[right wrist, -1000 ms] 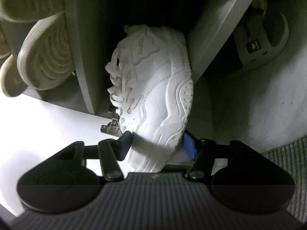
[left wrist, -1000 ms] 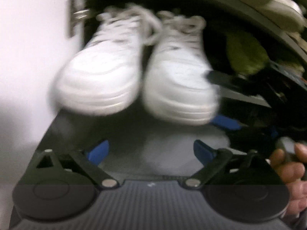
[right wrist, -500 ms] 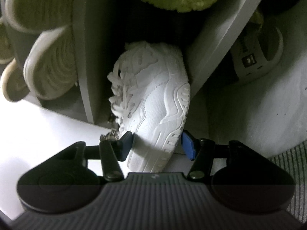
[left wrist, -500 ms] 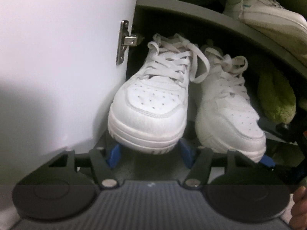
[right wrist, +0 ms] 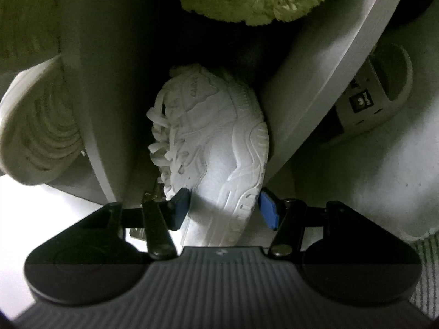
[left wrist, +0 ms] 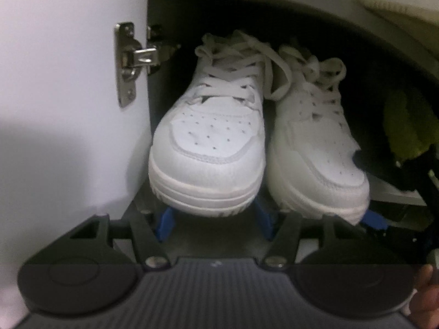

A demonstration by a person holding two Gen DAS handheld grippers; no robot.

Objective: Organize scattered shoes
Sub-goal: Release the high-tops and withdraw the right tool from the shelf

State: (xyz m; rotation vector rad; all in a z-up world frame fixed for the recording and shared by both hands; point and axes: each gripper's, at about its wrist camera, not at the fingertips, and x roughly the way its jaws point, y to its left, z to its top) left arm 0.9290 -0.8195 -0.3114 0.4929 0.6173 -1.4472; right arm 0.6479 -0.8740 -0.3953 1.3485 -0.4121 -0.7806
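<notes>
Both white sneakers are inside the cabinet, toes out toward the tongs, heels deep in the dark. Reference is the door hinge point(left wrist: 131, 60).

- left sneaker point(left wrist: 211, 142): just right of the hinge, long axis straight away from the left tongs point(left wrist: 214, 222).
- right sneaker point(left wrist: 321, 150): touching the left one on the side away from the hinge, toe angled slightly further out from it. A green fluffy slipper point(left wrist: 408, 128) sits further from the hinge again.

Left tongs: the jaws have just closed in, with the toe between them. The blue pads point(left wrist: 164, 223) sit either side of the toe at sole level, half hidden under its overhang. Reads as a pinch on the left sneaker's toe.

Right tongs point(right wrist: 223, 205): rolled on their side and straddling the right sneaker's toe top to bottom, one pad on the upper and one at the sole. The jaws have just eased apart a little. The pad at the sole looks barely touching, so I can't tell whether it is gripping or already letting go.

My read is that each hand is nearest its own shoe and both are on-axis at the toe. Any push or pull should therefore run along the shoe length, parallel to the hinge-side wall. A sideways move by the left hand would jam the toe into that wall or into its mate. The laces point(left wrist: 274, 63) of the two overlap, so moving one shoe alone may drag the other.
</notes>
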